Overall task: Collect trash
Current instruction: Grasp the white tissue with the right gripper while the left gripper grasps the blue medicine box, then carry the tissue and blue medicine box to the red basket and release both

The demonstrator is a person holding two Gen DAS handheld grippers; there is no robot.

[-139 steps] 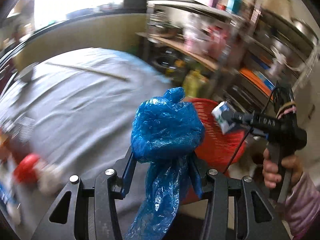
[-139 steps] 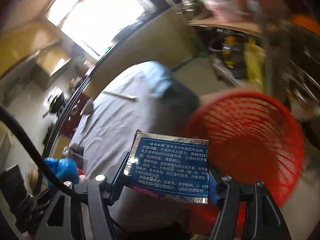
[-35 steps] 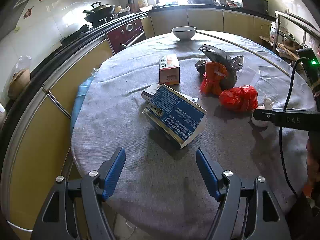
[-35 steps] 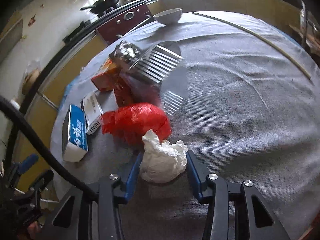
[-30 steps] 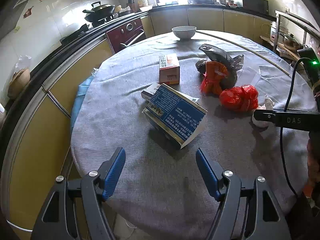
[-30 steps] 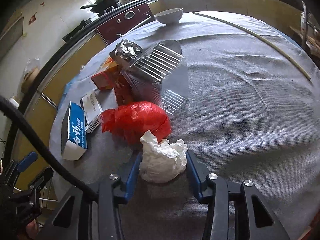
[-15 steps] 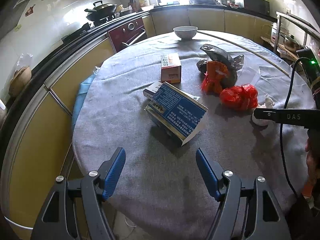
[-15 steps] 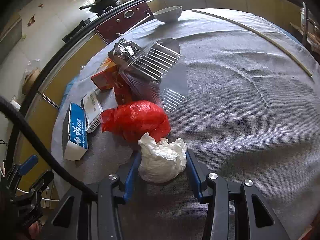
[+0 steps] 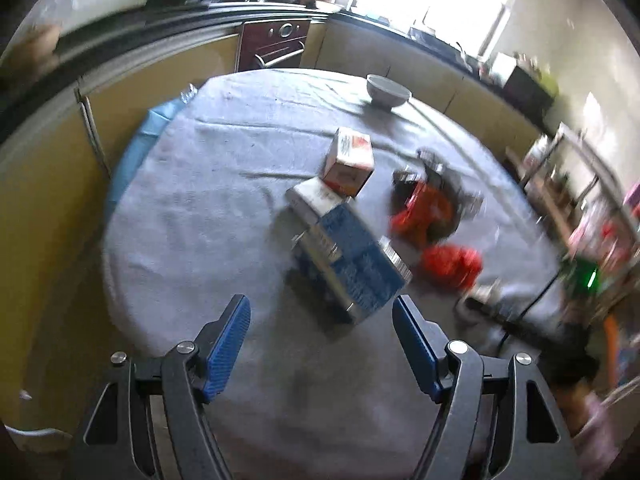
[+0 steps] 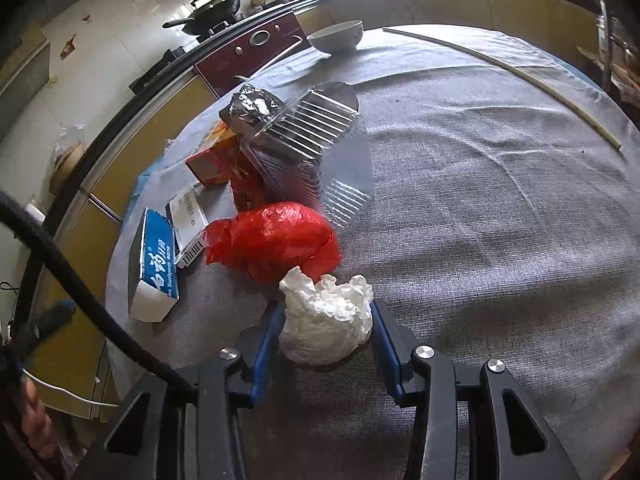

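Observation:
My right gripper [image 10: 325,330] is shut on a crumpled white tissue wad [image 10: 325,326] resting on the grey tablecloth [image 10: 500,220], right beside a red plastic bag [image 10: 272,242]. My left gripper [image 9: 322,336] is open and empty, just short of a blue toothpaste box [image 9: 348,262] that also shows in the right wrist view [image 10: 154,266]. Beyond it lie a small white carton [image 9: 314,198], an orange-and-white box [image 9: 349,160], an orange wrapper [image 9: 426,212] and the red bag [image 9: 452,264]. A clear ribbed plastic container [image 10: 304,144] and foil [image 10: 252,106] lie behind the red bag.
A white bowl [image 10: 336,36] stands at the table's far edge, also in the left wrist view [image 9: 388,90]. A long thin stick [image 10: 508,66] lies at the far right. Yellow cabinets [image 9: 48,184], an oven [image 9: 276,46] and a wok [image 10: 212,8] ring the table.
The left gripper has swung and come closer to the blue box; its view is blurred. The right gripper has closed tighter on the tissue wad.

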